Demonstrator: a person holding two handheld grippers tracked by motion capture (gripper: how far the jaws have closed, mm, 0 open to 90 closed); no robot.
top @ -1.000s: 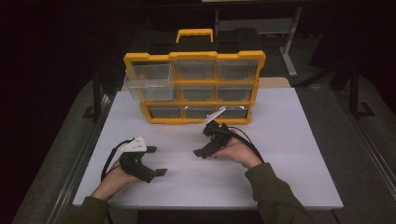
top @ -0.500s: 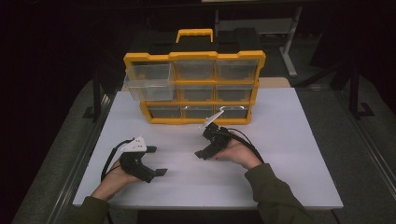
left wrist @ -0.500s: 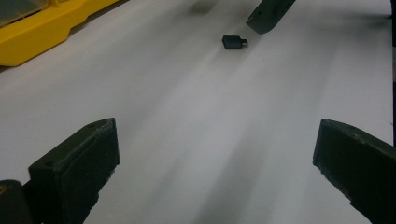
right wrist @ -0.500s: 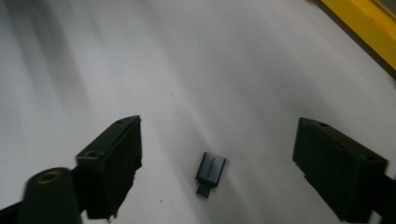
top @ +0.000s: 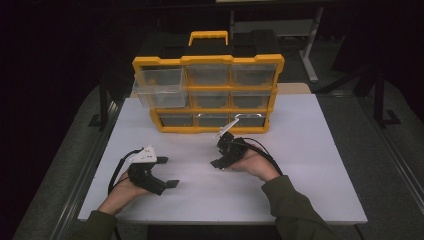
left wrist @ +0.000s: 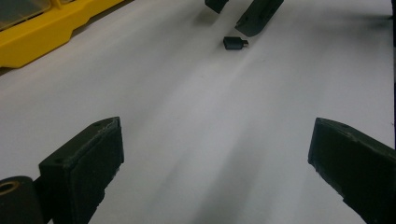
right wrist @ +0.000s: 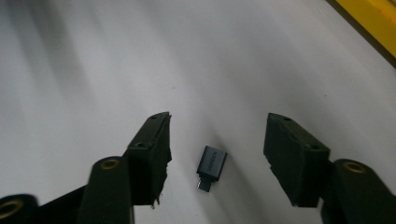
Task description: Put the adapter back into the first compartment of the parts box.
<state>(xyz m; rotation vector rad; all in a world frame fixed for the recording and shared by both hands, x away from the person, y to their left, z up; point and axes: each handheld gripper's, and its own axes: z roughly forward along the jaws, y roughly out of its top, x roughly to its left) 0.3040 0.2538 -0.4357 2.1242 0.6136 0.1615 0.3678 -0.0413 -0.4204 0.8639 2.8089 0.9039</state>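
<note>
A small black USB adapter (right wrist: 211, 164) lies flat on the white table (top: 300, 165), its plug end toward the camera in the right gripper view. My right gripper (right wrist: 219, 122) is open, with one jaw on each side of the adapter and neither touching it. In the high view the right gripper (top: 220, 157) tilts down at the table's middle. From the left gripper view the adapter (left wrist: 233, 43) lies just under the right gripper's jaws. My left gripper (top: 168, 172) rests open at the front left, with nothing between its jaws.
A yellow drawer organizer (top: 207, 95) with clear drawers stands at the back of the table. Its top-left drawer (top: 160, 87) is pulled out. The base of the organizer (left wrist: 46, 28) lies far to the left of the left gripper. Dark floor surrounds the table.
</note>
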